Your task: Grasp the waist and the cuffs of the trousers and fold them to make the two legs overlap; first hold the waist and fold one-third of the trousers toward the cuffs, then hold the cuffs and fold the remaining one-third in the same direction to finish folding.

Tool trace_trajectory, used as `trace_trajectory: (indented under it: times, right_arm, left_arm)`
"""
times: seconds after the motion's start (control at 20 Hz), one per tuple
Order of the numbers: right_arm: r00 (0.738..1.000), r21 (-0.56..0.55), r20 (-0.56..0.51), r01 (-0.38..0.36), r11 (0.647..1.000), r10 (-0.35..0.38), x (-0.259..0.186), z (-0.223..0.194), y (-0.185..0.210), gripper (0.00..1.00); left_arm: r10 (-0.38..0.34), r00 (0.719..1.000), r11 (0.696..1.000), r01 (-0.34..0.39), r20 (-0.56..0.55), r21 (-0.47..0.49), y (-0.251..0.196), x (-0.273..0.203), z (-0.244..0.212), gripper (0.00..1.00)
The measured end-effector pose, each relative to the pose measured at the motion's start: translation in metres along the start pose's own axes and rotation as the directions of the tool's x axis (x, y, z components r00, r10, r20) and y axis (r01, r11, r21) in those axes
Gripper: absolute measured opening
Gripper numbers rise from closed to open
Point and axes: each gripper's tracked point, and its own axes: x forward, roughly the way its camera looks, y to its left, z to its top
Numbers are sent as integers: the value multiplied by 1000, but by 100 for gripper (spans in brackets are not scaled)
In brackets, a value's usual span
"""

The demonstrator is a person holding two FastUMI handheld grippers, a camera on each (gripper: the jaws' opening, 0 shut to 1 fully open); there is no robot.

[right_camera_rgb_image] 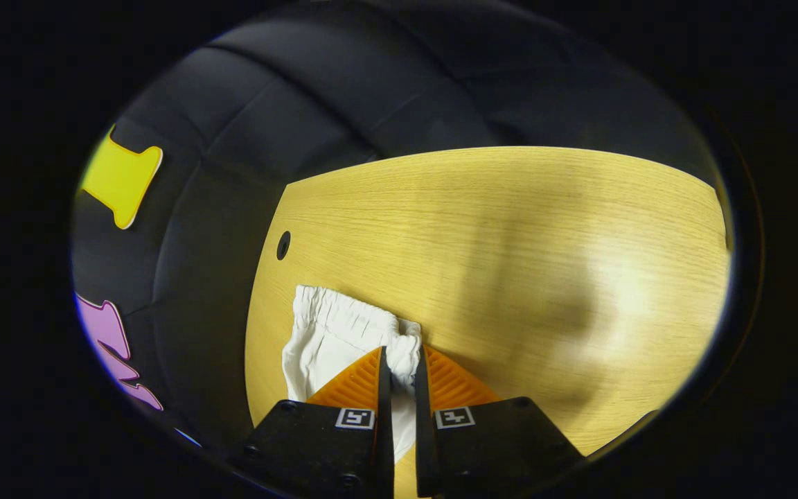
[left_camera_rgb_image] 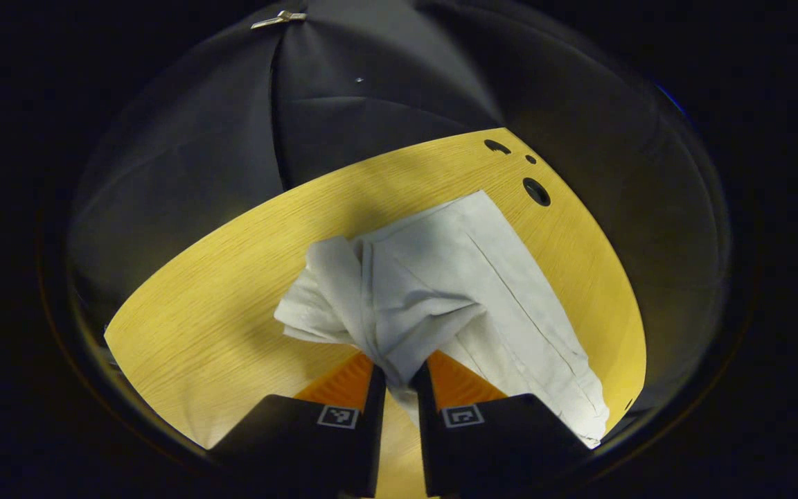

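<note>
Trousers bunch in my left claw, pinched tight; my right claw clamps the elastic waist. Cuffs run off toward 5 o'clock, past the table edge, hidden.

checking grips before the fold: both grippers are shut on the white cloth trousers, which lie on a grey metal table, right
Not quite. The table is yellow wood-grain, not grey metal, as the right gripper view shows. The rest holds: the left gripper and the right gripper are each shut on the white cloth trousers.
</note>
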Motion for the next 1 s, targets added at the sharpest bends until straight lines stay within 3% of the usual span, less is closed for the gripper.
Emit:
trace_trajectory:
  times: [0.05,0.15,0.4,0.65,0.8,1.0]
  right_arm:
    - [1000,3,0,-4,1000,4,0,1,0,17]
    - [1000,-8,13,-14,1000,14,-2,3,-1,17]
    - [992,-74,51,-108,991,112,-24,15,7,17]
    - [973,-205,99,-187,961,211,-48,21,32,17]
    - [949,-276,114,-255,927,295,-68,14,60,17]
    - [906,-380,77,-359,852,416,-88,-15,103,17]
  left_arm:
    - [-18,1000,999,18,0,-40,-2,-1,0,16]
    - [-66,998,989,66,6,-136,-4,1,-3,8]
    - [-150,988,953,151,27,-261,10,-15,-24,7]
    - [-190,982,945,188,20,-269,23,-28,-49,7]
    - [-204,979,944,200,12,-262,37,-41,-64,6]
    - [-220,976,939,212,2,-271,54,-58,-83,7]
